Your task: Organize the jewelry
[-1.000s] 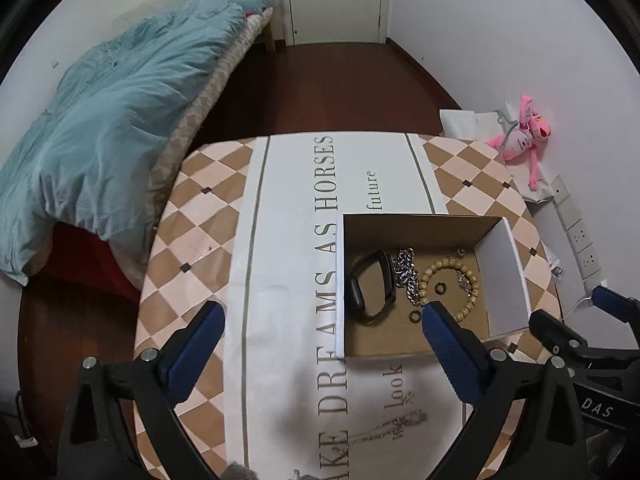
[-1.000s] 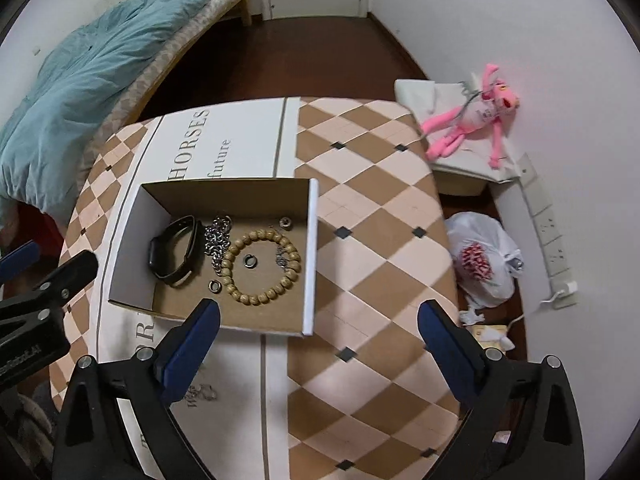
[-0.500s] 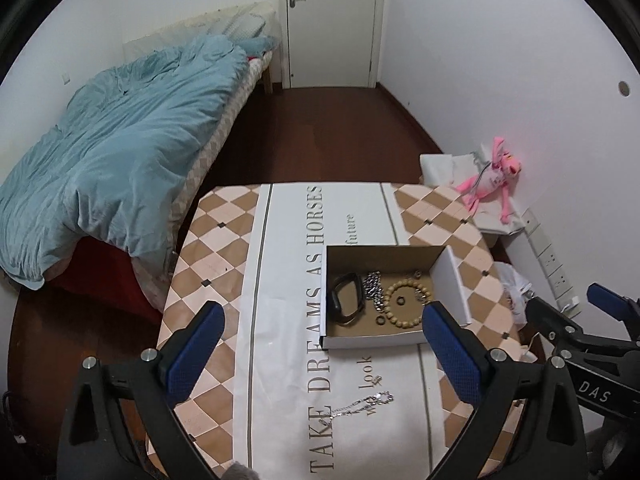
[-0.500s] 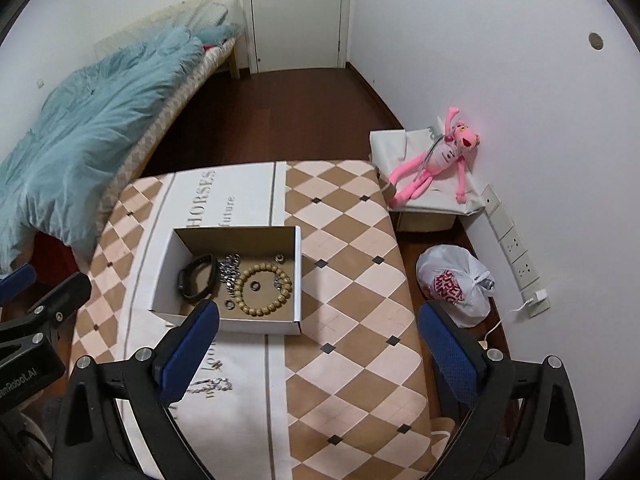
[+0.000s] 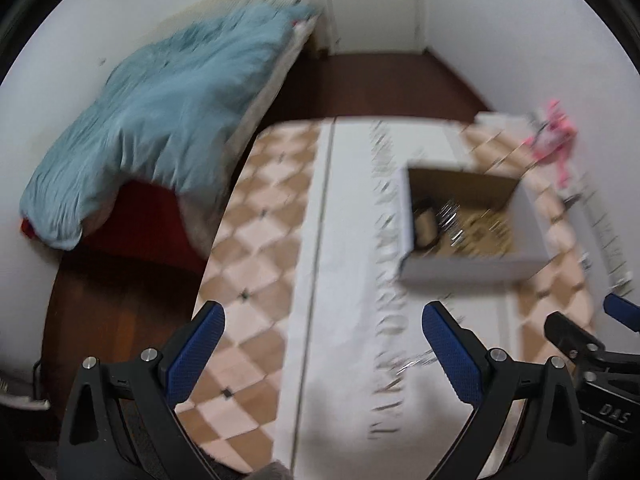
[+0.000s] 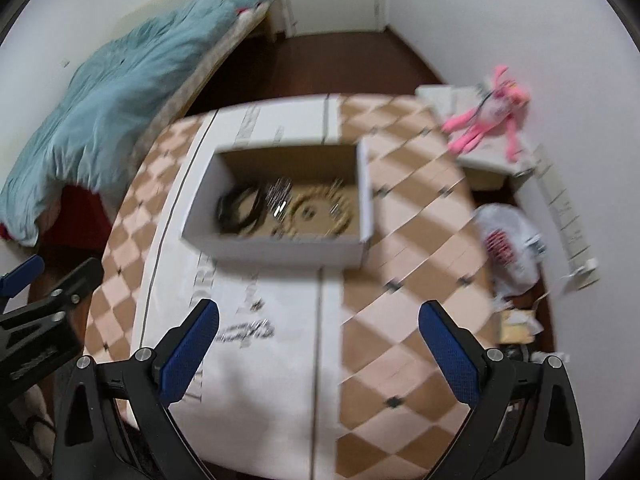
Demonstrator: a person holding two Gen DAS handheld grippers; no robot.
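Jewelry: one silver chain (image 6: pixel 248 330) lay loose on the tablecloth (image 6: pixel 280 380), outside and just in front of the cardboard box (image 6: pixel 280 246); I logged it as the piece left to put away.
Box contents: a black band (image 6: pixel 238 210), a bead bracelet (image 6: pixel 320 210) and a metal chain (image 6: pixel 280 192) already lay on the box floor. Both views were blurred, so I could not resolve the smaller pieces.
Left gripper (image 5: pixel 320 352): fingers spread wide, holding nothing, above the cloth in front of the box.
Right gripper (image 6: pixel 318 350): fingers spread wide, holding nothing, in front of the box's near wall.
Chain vs fingers: in the right wrist view it sat beside the left-hand pad (image 6: pixel 188 354), between that pad and the box wall, not between the fingers. In the left wrist view it showed as a faint glint (image 5: pixel 416 362) just beside the right-hand pad (image 5: pixel 452 354).
Step in hand (my judgement): approach to the loose chain.
How to do it well: I would centre the opening over a bunched part, come down until the pads touch the cloth, close slowly, and avoid pinching the cloth too.
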